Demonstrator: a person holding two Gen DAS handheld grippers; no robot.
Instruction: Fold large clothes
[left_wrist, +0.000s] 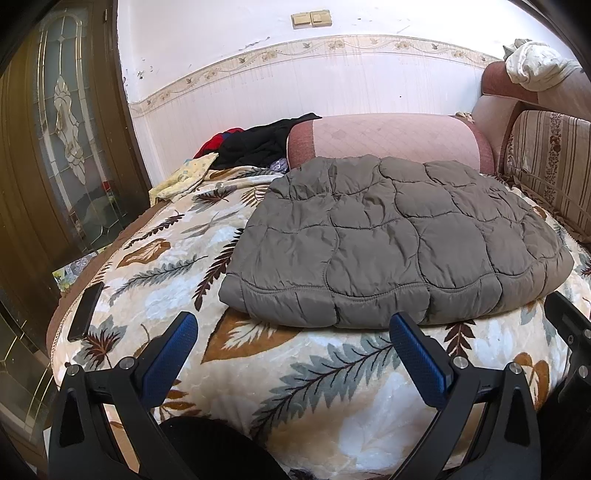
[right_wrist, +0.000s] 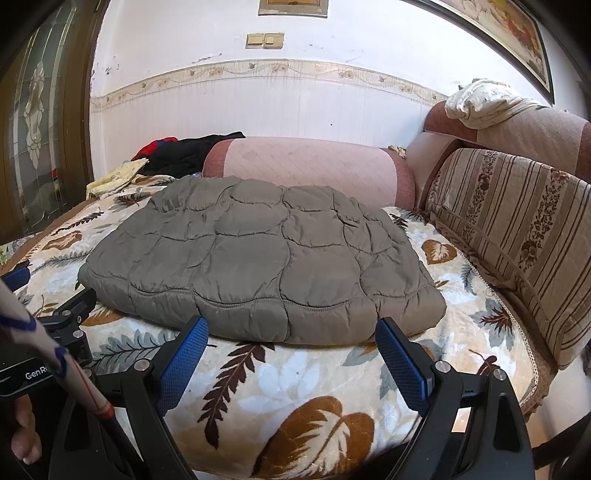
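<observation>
A grey quilted puffer jacket (left_wrist: 399, 240) lies folded flat into a rough rectangle on the leaf-patterned blanket (left_wrist: 332, 369); it also shows in the right wrist view (right_wrist: 266, 258). My left gripper (left_wrist: 291, 325) is open and empty, held just in front of the jacket's near edge, not touching it. My right gripper (right_wrist: 291, 330) is open and empty, also just short of the near edge. The left gripper's body shows at the left edge of the right wrist view (right_wrist: 70, 314).
A black phone (left_wrist: 85, 311) lies at the blanket's left edge. A pink bolster (left_wrist: 388, 138) lies behind the jacket, with dark and red clothes (left_wrist: 255, 142) beside it. A striped sofa back cushion (right_wrist: 517, 236) runs along the right. A wooden glass door (left_wrist: 55, 147) stands left.
</observation>
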